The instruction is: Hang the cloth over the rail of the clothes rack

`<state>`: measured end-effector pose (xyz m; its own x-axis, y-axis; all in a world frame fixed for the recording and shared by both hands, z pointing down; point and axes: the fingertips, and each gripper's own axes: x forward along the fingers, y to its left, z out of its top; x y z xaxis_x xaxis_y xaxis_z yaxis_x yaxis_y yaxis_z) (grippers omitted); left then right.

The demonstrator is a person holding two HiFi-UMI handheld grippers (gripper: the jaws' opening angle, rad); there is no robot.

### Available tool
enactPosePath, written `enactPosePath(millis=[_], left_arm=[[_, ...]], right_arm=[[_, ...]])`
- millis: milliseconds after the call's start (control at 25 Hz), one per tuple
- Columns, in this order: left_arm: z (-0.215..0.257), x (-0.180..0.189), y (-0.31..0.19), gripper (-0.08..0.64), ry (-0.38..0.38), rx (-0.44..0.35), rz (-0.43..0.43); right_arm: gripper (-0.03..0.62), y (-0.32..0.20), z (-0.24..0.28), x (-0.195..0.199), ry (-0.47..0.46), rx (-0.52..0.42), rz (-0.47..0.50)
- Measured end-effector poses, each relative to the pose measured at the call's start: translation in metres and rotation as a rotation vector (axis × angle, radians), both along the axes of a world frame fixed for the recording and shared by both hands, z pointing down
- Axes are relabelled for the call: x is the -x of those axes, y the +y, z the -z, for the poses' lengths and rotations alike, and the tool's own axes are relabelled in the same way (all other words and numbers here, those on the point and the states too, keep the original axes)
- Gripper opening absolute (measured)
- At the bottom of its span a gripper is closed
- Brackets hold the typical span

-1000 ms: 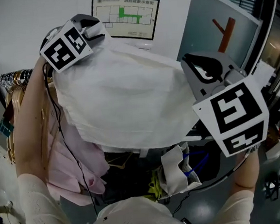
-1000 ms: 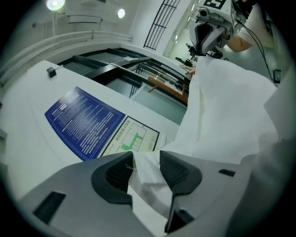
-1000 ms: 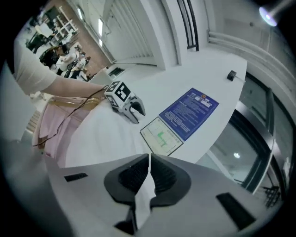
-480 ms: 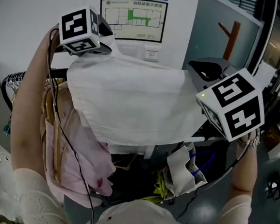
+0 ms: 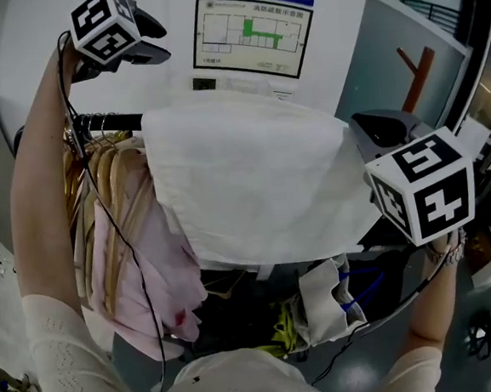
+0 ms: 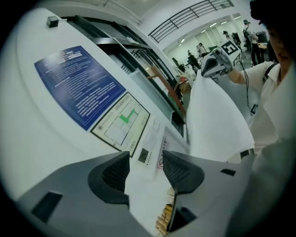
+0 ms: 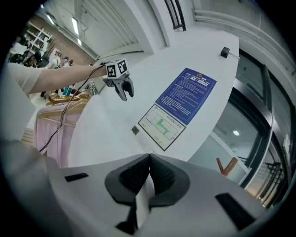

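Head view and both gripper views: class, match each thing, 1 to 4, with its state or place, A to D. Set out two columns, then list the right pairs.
Things
1. left claw
2. right claw
3. cloth
4. pink garment

States or places
A. hangs on hangers
B. white, draped over the rail
C. open and empty, raised above the rail
D. shut on the cloth's edge

Pairs: 1-C, 2-D, 3-B, 4-A

My left gripper (image 6: 145,171) and right gripper (image 7: 149,178) are grey, with dark ribbed pads (image 6: 113,173). Each carries a white cube (image 5: 422,188) with black square markers. A thin black cable (image 5: 67,104) comes from the left one. My sleeves (image 5: 63,360) are cream knit.
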<state>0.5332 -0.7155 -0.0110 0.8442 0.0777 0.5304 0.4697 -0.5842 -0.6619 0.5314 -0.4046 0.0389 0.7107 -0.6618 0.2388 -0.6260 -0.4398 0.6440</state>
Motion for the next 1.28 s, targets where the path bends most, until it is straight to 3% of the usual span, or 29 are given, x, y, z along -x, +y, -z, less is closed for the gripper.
enactPosePath(millis=[120, 200, 320, 440, 560, 680, 800, 880, 920, 1080, 1200, 1280], left_arm=[[0.002, 0.019, -0.001, 0.207, 0.055, -0.009, -0.017], [0.014, 0.036, 0.026, 0.207, 0.165, -0.004, -0.097], [0.041, 0.066, 0.081, 0.207, 0.437, -0.01, -0.126], [0.055, 0.099, 0.12, 0.207, 0.733, 0.028, -0.013], [0.046, 0.132, 0.159, 0.206, 0.9, 0.086, 0.003], [0.031, 0.153, 0.187, 0.206, 0.973, 0.209, -0.01], [0.01, 0.157, 0.194, 0.189, 1.021, 0.403, 0.035], [-0.009, 0.155, 0.197, 0.104, 1.031, 0.513, 0.071], [-0.017, 0.154, 0.199, 0.065, 1.032, 0.533, 0.085], [-0.036, 0.156, 0.207, 0.04, 1.049, 0.543, 0.135], [-0.047, 0.157, 0.216, 0.022, 1.046, 0.691, 0.139], [-0.06, 0.16, 0.221, 0.012, 1.04, 0.759, 0.148]], right_arm=[[0.017, -0.001, 0.001, -0.005, 0.003, 0.013, -0.019], [0.017, -0.003, 0.002, -0.007, 0.001, 0.032, -0.023], [0.017, -0.007, 0.003, -0.007, 0.023, 0.065, -0.021], [0.017, -0.012, 0.003, -0.006, 0.051, 0.058, -0.021], [0.017, -0.011, 0.004, -0.008, 0.076, 0.033, -0.019], [0.017, -0.008, 0.008, -0.006, 0.1, -0.033, 0.014], [0.018, -0.003, 0.019, -0.002, 0.098, -0.153, 0.071], [0.018, 0.002, 0.029, 0.004, 0.088, -0.259, 0.119], [0.018, 0.006, 0.035, 0.009, 0.099, -0.316, 0.138], [0.018, 0.037, 0.047, 0.043, 0.24, -0.513, 0.16], [0.018, 0.05, 0.034, 0.073, 0.338, -0.607, 0.172], [0.018, 0.053, 0.011, 0.081, 0.376, -0.634, 0.122]])
